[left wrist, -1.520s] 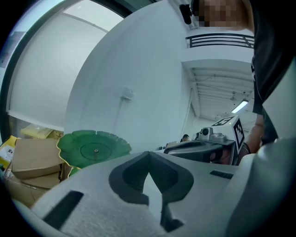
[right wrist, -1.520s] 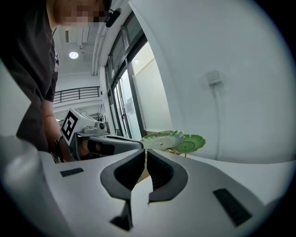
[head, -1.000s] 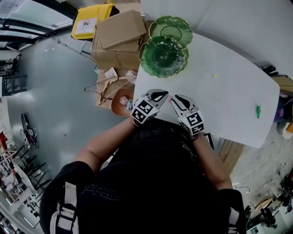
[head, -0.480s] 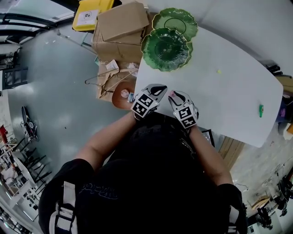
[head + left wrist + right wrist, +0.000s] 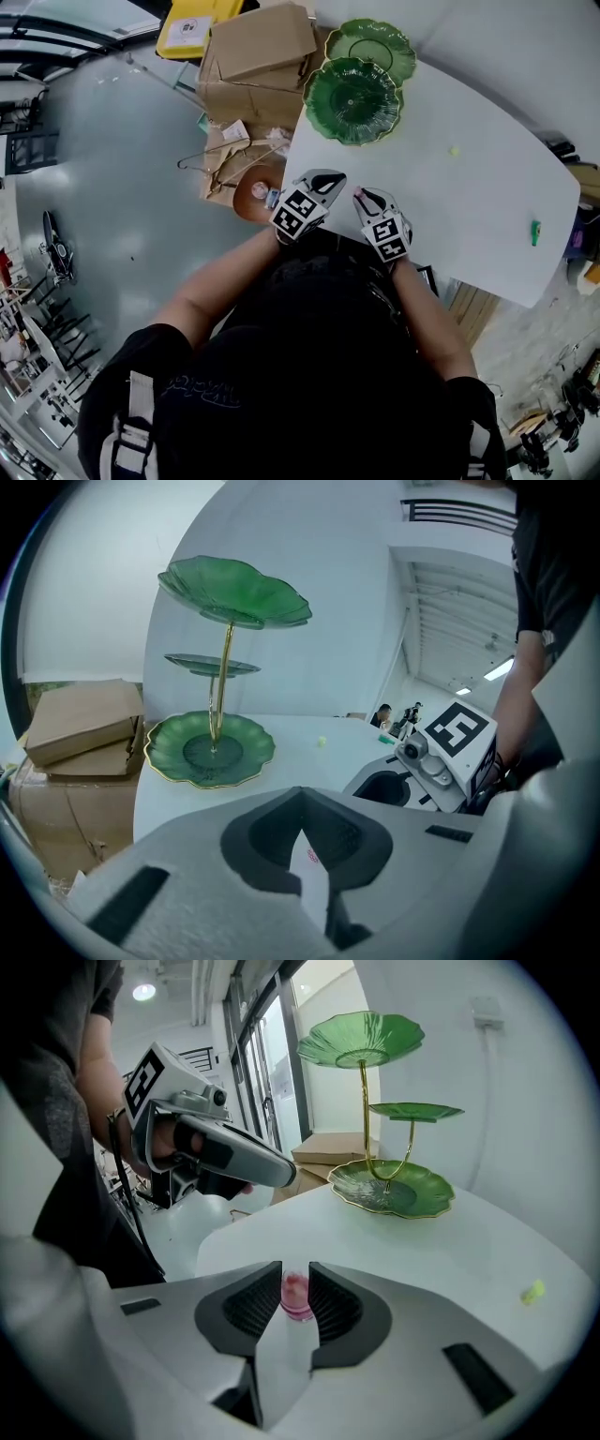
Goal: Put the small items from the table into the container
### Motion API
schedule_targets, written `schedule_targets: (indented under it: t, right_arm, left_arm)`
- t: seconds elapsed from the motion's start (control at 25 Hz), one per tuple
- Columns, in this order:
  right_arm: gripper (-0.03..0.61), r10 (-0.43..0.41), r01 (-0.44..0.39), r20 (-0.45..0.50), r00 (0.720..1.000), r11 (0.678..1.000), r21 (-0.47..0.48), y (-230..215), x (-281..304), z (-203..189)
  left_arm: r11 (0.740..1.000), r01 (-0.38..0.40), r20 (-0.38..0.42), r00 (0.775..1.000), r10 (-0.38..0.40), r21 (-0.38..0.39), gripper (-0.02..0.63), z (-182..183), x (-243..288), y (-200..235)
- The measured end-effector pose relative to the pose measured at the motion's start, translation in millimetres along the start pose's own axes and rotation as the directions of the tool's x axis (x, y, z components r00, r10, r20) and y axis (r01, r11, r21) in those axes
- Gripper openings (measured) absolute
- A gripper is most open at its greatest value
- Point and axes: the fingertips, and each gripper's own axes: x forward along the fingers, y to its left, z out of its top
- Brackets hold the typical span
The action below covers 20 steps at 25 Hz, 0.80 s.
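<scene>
Far to my left, off the desk (image 5: 469, 216), cardboard boxes (image 5: 253, 56) are stacked on the floor. Just beside them, at the desk's left corner, stands the green tiered stand (image 5: 328, 103), upright, with leaf-shaped dishes on a thin gold stem.

My left gripper (image 5: 300, 794) hangs over the near edge of the desk and points toward the stand, well short of it. Its fingers are drawn together so that the tips meet. I see only a thin white sliver in the slit behind them, and I cannot tell whether that is the desk or something caught there.

My right gripper (image 5: 296, 1279) is just beside the left one, tilted down at the desk. Its fingers are closing on a small pink item (image 5: 296, 1296), which stands on the desk right between the ribbed pads; both pads look to lie against its sides. The item is near the desk's front edge, well apart from the stand.

Farther right, a tiny yellow-green item (image 5: 454, 151) lies alone on the open white desk. Near the desk's right edge lies a small green item (image 5: 534, 230), too small for me to say what it is.
</scene>
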Motion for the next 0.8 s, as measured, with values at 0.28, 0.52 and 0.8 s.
schedule_targets:
  t: [0.28,0.52,0.8]
  right_arm:
    - [0.091,-0.037,0.034,0.043,0.998,0.998,0.055,-0.2,-13.3,21.3]
    - [0.091,-0.072,0.057,0.149,0.986,0.993,0.107,-2.8,-47.4,70.7]
    - [0.091,-0.120,0.063,0.346,0.930,0.983,0.172,-8.2,-113.0,159.3]
  left_arm:
    - [1.000,0.000,0.027,1.000,0.000,0.007,0.005,4.5,-20.3,-2.6]
    - [1.000,0.000,0.122,0.992,-0.004,0.028,0.005,41.4,-49.5,-4.1]
    - [0.999,0.030,0.263,0.964,-0.036,0.027,0.005,112.5,-92.9,-14.3]
